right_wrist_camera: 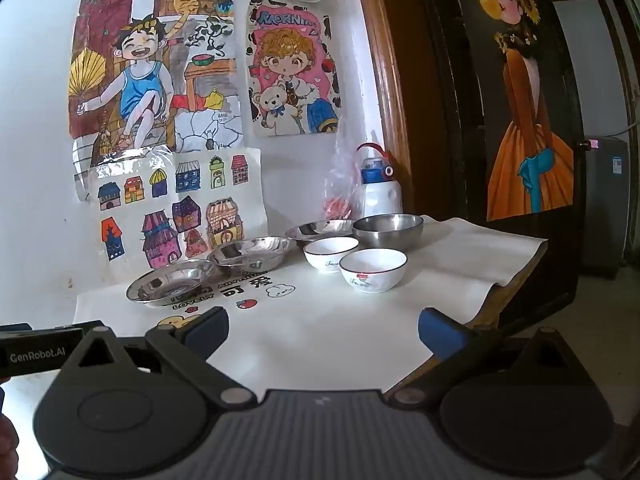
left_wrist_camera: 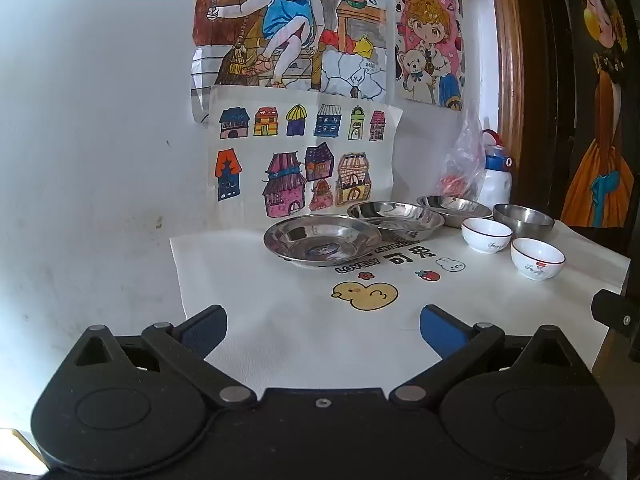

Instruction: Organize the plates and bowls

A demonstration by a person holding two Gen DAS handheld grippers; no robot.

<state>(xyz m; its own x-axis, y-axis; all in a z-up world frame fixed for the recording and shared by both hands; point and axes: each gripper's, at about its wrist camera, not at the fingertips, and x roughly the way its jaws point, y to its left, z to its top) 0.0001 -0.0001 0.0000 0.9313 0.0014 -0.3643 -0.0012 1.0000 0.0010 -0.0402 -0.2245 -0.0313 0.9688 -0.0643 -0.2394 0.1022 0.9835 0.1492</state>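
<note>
Three shallow steel plates stand in a row along the wall: the nearest plate [left_wrist_camera: 322,240] [right_wrist_camera: 170,282], a middle plate [left_wrist_camera: 394,218] [right_wrist_camera: 252,256] and a far plate [left_wrist_camera: 454,209] [right_wrist_camera: 320,230]. Beside them sit a steel bowl [left_wrist_camera: 522,220] [right_wrist_camera: 388,230] and two white ceramic bowls, one farther [left_wrist_camera: 486,234] [right_wrist_camera: 330,254], one nearer [left_wrist_camera: 537,258] [right_wrist_camera: 373,270]. My left gripper [left_wrist_camera: 322,326] hovers open over the cloth, well short of the plates. The right gripper [right_wrist_camera: 323,328] is likewise open and holds nothing.
A white printed cloth [left_wrist_camera: 304,344] covers the table, whose right edge [right_wrist_camera: 516,280] drops off. A white bottle with a blue cap [right_wrist_camera: 378,192] and a plastic bag [right_wrist_camera: 340,196] stand against the wall behind the dishes. Drawings hang on the wall.
</note>
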